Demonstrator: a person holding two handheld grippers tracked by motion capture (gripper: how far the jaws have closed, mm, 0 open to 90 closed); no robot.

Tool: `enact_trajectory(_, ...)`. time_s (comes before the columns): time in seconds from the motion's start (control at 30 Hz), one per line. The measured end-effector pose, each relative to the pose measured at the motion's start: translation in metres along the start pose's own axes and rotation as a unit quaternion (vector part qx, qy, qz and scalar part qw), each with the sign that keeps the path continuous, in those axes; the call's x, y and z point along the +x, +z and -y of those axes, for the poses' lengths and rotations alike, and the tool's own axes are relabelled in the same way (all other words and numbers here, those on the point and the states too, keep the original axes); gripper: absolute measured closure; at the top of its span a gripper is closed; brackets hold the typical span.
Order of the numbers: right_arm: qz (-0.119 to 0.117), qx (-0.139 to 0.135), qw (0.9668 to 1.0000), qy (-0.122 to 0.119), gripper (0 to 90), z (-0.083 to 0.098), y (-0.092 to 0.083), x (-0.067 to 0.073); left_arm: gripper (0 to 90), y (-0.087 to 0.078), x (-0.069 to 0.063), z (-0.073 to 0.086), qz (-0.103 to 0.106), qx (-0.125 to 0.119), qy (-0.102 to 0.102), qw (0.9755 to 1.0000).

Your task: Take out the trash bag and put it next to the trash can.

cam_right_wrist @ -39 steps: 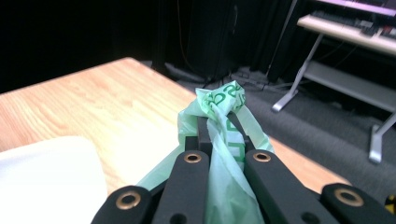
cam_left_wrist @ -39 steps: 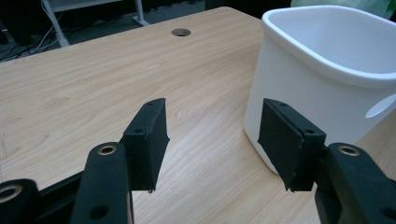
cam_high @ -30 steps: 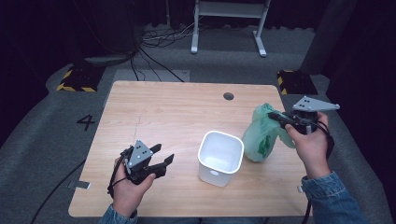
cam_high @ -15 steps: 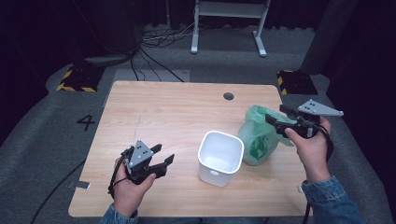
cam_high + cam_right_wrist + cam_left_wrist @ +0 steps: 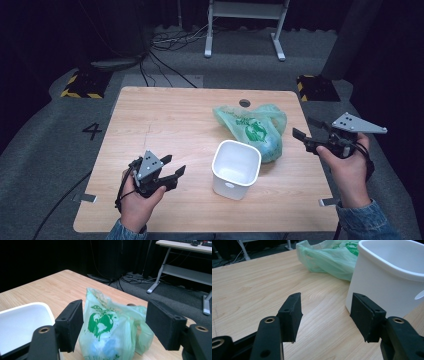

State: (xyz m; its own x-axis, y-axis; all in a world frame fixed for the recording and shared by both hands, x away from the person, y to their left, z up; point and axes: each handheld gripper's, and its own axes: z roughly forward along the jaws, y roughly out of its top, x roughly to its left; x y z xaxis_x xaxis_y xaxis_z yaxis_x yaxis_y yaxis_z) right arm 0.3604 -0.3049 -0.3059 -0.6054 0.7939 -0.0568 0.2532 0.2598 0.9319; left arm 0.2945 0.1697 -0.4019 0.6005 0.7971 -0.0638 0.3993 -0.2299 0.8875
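From the high view, the green bag lay on the table, touching the white bin at its one o'clock; the right gripper, at the bag's three o'clock, had just been opening, nothing between its jaws. Along the left gripper, jaws stood wide and empty, bin at two o'clock; along the right gripper's view, the bag sat beyond the spread jaws.

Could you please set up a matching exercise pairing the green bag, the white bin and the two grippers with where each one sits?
Things:
1. green plastic bag
2. white plastic bin
3. left gripper
4. right gripper

Places:
A. beyond the table's right edge
B. near the table's front-left
C. table centre, near the front
D. behind the bin, lying on the wood

Pairs: 1-D, 2-C, 3-B, 4-A
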Motion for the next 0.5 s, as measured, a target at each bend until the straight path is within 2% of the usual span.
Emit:
enact_trajectory(0.27,0.007,0.018,0.9998,0.002,29.7,0.017,-0.010,-0.005,40.9,-0.006,0.009,0.004,-0.011,0.001,-0.011,0.9999)
enact_trajectory(0.5,0.012,0.042,0.9988,0.022,27.5,0.039,-0.015,-0.013,37.3,-0.010,0.018,0.009,-0.021,0.008,-0.014,0.9997)
